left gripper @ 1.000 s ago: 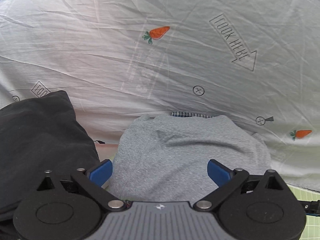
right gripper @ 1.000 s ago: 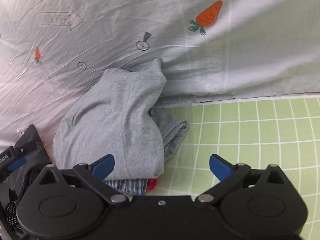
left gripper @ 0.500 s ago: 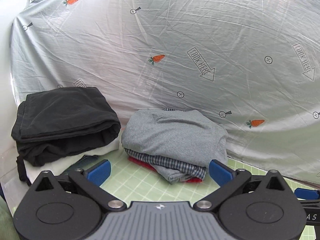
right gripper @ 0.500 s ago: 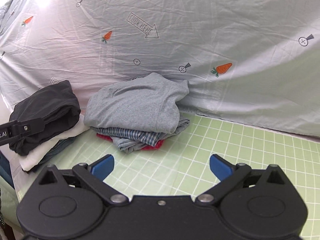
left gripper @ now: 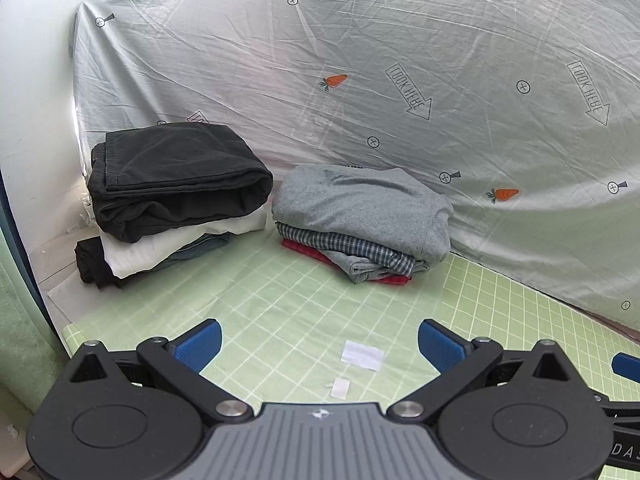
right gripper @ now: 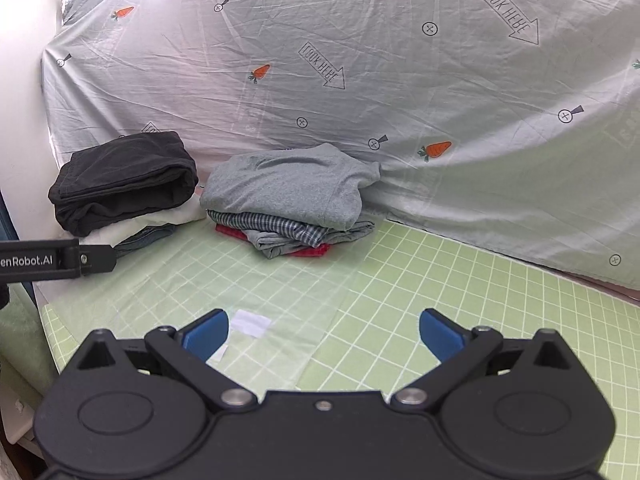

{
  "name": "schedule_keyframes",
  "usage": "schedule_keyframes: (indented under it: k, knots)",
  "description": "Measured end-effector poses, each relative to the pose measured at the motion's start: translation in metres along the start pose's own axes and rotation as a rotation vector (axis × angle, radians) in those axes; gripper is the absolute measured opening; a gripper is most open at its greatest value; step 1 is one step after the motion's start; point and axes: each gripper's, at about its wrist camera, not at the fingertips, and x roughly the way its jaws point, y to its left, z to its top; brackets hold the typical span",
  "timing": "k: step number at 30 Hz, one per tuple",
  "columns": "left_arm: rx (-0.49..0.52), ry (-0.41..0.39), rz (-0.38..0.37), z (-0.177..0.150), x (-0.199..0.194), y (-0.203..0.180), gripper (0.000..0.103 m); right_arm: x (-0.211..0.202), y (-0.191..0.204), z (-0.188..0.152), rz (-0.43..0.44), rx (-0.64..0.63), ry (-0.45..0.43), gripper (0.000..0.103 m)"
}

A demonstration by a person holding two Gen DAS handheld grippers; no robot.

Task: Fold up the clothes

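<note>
Against the draped sheet (left gripper: 400, 40) at the back of the surface (left gripper: 280, 312) sit 2 piles of folded clothes. On the person's left, a black garment (left gripper: 172, 176) lies on top of a white one (left gripper: 176, 240), with darker fabric under that. Just beside it, the grey top (left gripper: 360, 208) caps a checked piece (left gripper: 352, 248) and a red one (left gripper: 384, 278). Both piles appear to be pushed to the rear edge so that the gridded area in front stays free for laying out and folding.

Both left tongs (left gripper: 318, 346) and right tongs (right gripper: 323, 334) hang low over that free area, well apart from the piles, each with its blue pads spread wide and nothing between them. Judging by this, the grey top is a finished fold, parked on its pile, and no garment is in hand.

2 white tape marks (left gripper: 362, 355) lie on the grid near the tongs, probably guides for where a garment should be spread. No unfolded garment shows in either view, so whether more remains to fold cannot be told.
</note>
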Motion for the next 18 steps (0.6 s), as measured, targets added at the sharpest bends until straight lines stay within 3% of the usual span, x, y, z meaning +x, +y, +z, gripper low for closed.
schedule_keyframes:
  k: [18]
  knots:
    - [0.027,0.005,-0.019,-0.019,-0.024,0.022,0.103,-0.035,0.019,-0.023,-0.036,-0.007,-0.032,0.103]
